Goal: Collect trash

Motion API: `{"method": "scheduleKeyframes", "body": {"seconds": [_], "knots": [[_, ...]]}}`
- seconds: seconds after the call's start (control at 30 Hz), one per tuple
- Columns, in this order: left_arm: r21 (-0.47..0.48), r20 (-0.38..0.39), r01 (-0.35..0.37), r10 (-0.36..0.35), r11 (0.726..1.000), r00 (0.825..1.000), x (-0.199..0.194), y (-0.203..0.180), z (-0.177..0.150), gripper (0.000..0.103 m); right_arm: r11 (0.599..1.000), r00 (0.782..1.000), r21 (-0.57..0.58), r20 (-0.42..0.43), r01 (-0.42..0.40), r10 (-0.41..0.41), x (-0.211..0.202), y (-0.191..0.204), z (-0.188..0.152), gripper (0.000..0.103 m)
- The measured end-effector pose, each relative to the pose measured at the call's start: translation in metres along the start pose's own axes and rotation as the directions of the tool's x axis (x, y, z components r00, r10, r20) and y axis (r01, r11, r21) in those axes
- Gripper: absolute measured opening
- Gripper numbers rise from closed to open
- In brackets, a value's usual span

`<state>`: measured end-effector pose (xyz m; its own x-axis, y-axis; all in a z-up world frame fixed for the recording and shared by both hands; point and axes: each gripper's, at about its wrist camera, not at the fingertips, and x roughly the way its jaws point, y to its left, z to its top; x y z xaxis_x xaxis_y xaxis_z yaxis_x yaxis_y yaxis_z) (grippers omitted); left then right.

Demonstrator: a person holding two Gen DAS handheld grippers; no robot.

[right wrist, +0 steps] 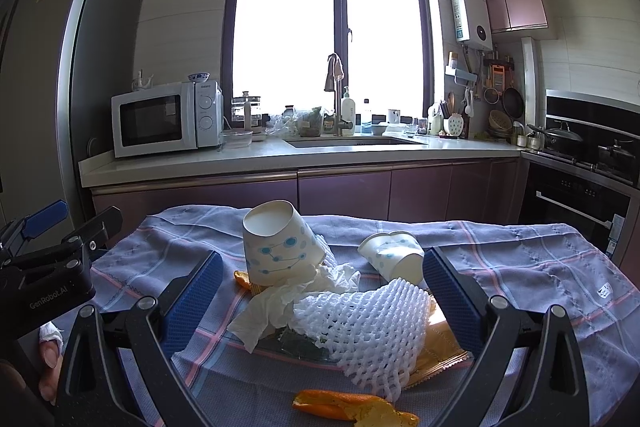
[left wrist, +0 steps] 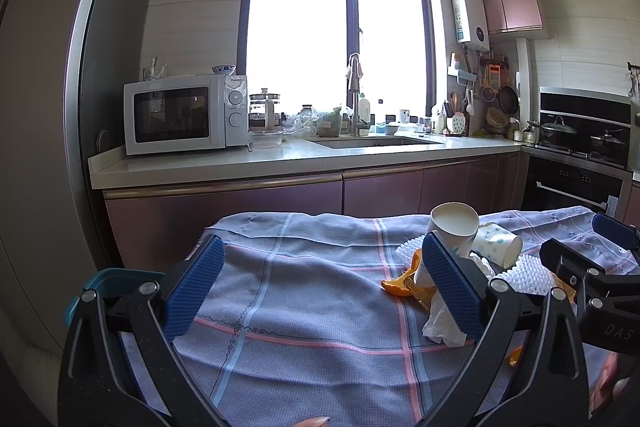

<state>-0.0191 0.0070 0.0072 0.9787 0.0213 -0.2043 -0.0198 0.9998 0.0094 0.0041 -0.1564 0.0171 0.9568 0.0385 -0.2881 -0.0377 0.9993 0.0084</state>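
Trash pile: an upturned paper cup (right wrist: 280, 243), a second cup (right wrist: 394, 255) lying on its side, crumpled tissue (right wrist: 276, 307), white foam fruit netting (right wrist: 360, 323) and orange peel (right wrist: 352, 405) sit heaped together on the checked cloth (right wrist: 540, 279) covering the table.
Right gripper (right wrist: 318, 301): jaws spread wide, holding nothing, the heap lying between the blue pads (right wrist: 192, 299).
Left gripper (left wrist: 324, 293): also wide and empty, over bare cloth to the left of the pile; its right pad (left wrist: 450, 287) is just beside the tissue.
Bin: a blue-rimmed container (left wrist: 116, 277) shows at the table's left edge; probably the trash bin, though only a sliver is visible.
Step in hand: judged to be the first pick from the heap.
Doing it well: take one item at a time; the foam netting on top is the easiest bite, being soft and springy, so close firmly through its middle.
Risk: the upturned cup leans on the tissue and may topple if that is dragged out first.
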Motion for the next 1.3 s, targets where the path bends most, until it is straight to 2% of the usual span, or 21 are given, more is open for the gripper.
{"method": "scheduleKeyframes", "body": {"seconds": [0.77,1.3], "knots": [[0.000,-0.003,0.003,-0.003,1.000,1.000,0.001,0.000,-0.001,0.097,1.000,1.000,0.000,-0.006,-0.015,0.015,0.002,0.000,0.000,0.096],[0.009,-0.043,0.034,-0.033,0.999,0.999,0.010,-0.005,-0.004,0.097,0.999,0.999,0.035,-0.043,-0.030,0.032,0.006,-0.013,-0.004,0.096]]}}
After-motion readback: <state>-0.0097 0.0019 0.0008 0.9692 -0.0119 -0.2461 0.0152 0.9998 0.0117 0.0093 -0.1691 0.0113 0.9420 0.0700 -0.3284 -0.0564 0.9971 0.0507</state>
